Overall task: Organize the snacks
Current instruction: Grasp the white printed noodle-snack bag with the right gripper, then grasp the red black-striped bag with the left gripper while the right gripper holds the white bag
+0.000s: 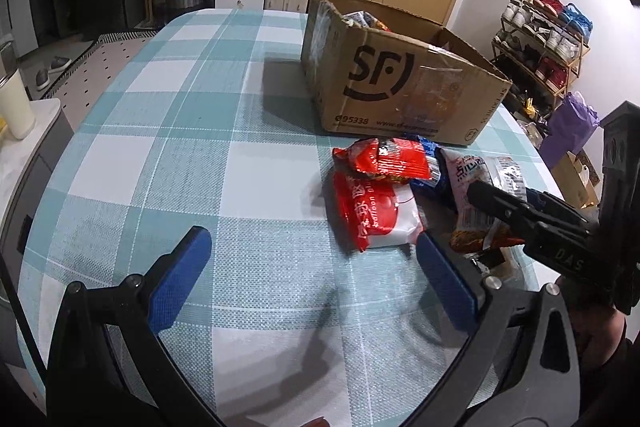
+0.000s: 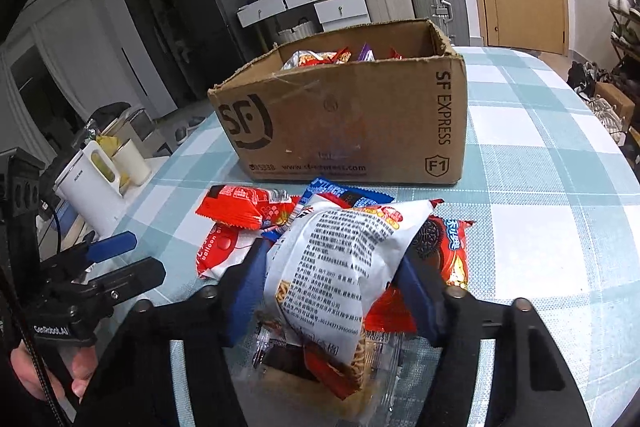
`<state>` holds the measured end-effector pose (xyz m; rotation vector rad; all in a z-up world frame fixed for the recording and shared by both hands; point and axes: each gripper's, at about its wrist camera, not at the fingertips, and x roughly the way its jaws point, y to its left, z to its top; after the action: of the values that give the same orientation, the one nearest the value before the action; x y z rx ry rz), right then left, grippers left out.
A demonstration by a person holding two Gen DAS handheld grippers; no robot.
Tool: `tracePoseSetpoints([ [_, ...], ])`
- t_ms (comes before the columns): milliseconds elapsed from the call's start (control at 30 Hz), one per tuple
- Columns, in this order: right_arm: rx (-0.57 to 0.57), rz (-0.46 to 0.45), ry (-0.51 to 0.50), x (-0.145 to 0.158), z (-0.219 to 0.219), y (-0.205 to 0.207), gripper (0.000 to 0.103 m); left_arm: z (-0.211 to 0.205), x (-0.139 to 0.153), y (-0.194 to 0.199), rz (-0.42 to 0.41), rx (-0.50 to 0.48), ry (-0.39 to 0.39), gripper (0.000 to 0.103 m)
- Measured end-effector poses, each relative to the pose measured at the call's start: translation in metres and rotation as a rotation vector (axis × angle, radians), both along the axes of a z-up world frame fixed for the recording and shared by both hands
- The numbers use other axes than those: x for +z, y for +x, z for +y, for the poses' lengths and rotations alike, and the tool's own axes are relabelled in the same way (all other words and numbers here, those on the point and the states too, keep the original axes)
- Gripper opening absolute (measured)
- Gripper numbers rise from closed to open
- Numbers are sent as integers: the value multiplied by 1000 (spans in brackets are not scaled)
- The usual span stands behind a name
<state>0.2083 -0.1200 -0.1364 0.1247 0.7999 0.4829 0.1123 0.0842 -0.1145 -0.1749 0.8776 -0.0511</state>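
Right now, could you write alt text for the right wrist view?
The right gripper has its blue jaws closed on a white noodle packet above a pile of snack packets. Behind stands an open cardboard box on a checked tablecloth.

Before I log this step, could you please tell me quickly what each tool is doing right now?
Left tool: open, holding nothing, above the tablecloth.
Right tool: closed on the white noodle packet.
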Motion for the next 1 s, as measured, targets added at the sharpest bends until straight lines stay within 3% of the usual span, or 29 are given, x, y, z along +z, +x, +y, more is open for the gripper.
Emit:
tracePoseSetpoints([
  [167,19,-5,20,0,-2,-2,48,0,0,1,0,0,3,102],
  [633,5,-18,64,11,-19,-10,48,-6,9,7,-14,-20,19,102],
  [1000,11,-29,98,16,-28,-20,48,-21,17,37,-18,-51,32,102],
])
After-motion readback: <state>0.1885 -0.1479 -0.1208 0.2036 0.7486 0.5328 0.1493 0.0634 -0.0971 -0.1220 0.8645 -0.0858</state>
